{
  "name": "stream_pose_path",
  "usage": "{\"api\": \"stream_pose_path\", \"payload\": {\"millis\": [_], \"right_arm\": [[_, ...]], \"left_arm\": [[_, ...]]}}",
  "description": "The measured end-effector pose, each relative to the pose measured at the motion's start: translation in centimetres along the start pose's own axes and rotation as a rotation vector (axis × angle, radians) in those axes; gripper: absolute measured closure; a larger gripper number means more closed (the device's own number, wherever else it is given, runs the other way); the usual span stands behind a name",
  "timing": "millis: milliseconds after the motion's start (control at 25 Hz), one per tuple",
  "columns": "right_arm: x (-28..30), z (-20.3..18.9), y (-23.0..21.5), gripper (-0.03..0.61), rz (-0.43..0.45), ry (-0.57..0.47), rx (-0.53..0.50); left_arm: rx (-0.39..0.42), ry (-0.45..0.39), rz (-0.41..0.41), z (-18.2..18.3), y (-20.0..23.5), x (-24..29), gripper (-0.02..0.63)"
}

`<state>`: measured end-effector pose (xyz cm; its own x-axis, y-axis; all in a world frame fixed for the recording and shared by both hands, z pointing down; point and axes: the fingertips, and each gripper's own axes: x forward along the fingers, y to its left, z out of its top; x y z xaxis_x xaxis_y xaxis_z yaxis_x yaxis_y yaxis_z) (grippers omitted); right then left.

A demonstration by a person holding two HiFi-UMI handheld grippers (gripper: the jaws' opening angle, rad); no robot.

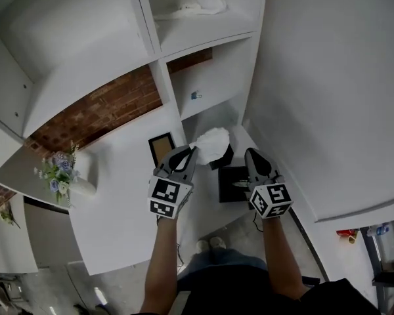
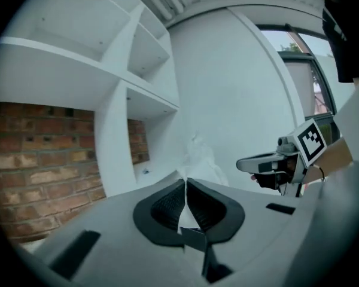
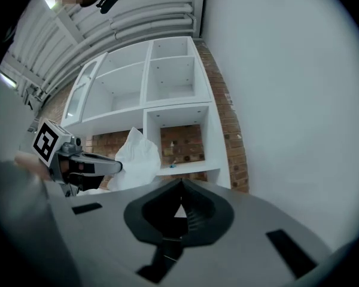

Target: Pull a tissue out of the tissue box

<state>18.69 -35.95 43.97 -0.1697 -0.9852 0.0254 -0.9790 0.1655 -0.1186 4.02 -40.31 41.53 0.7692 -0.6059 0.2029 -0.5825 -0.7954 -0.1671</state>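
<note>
Well, in the head view my left gripper (image 1: 191, 149) is pinching the tissue (image 1: 212, 143) at frame centre, above the black tissue box (image 1: 230, 182). In the left gripper view its jaws are clamping tight; a steady pull is looking best. In the right gripper view my right gripper (image 3: 179, 187) is sitting closed, empty.

The left gripper (image 1: 192, 151) pinches a crumpled white tissue (image 1: 213, 143) above the black box (image 1: 231, 181), which sits at the right end of the counter (image 1: 125, 202), near the wall. The right gripper (image 1: 250, 152) hovers over the box's right side, just beside the tissue. A frame (image 1: 161, 148) leans at the counter's back edge. A vase (image 1: 83, 186) of flowers (image 1: 56, 174) stands toward its left end.
</note>
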Motion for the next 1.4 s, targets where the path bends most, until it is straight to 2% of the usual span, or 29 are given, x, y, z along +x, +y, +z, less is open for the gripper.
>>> {"api": "stream_pose_path", "payload": {"millis": [160, 320, 600, 800, 1000, 1400], "right_arm": [[2.7, 0.3, 3.6, 0.58, 0.097, -0.012, 0.015], [5.2, 0.3, 7.6, 0.58, 0.188, -0.016, 0.02], [7.5, -0.4, 13.6, 0.58, 0.317, -0.002, 0.003], [8.0, -1.1, 15.5, 0.58, 0.367, 0.011, 0.002], [8.2, -1.4, 16.3, 0.58, 0.388, 0.025, -0.021], [7.8, -2.1, 17.1, 0.58, 0.409, 0.06, -0.038]], "left_arm": [[-0.028, -0.045, 0.171, -0.1, 4.0, -4.5, 0.597], [-0.128, -0.082, 0.321, -1.4, 7.5, -9.4, 0.597], [-0.256, -0.073, 0.496, -6.2, 10.1, -15.7, 0.597], [-0.296, -0.048, 0.548, -8.5, 10.6, -17.6, 0.597], [-0.302, -0.063, 0.57, -8.6, 11.1, -18.4, 0.597], [-0.316, -0.046, 0.565, -9.1, 10.3, -18.9, 0.597]]}}
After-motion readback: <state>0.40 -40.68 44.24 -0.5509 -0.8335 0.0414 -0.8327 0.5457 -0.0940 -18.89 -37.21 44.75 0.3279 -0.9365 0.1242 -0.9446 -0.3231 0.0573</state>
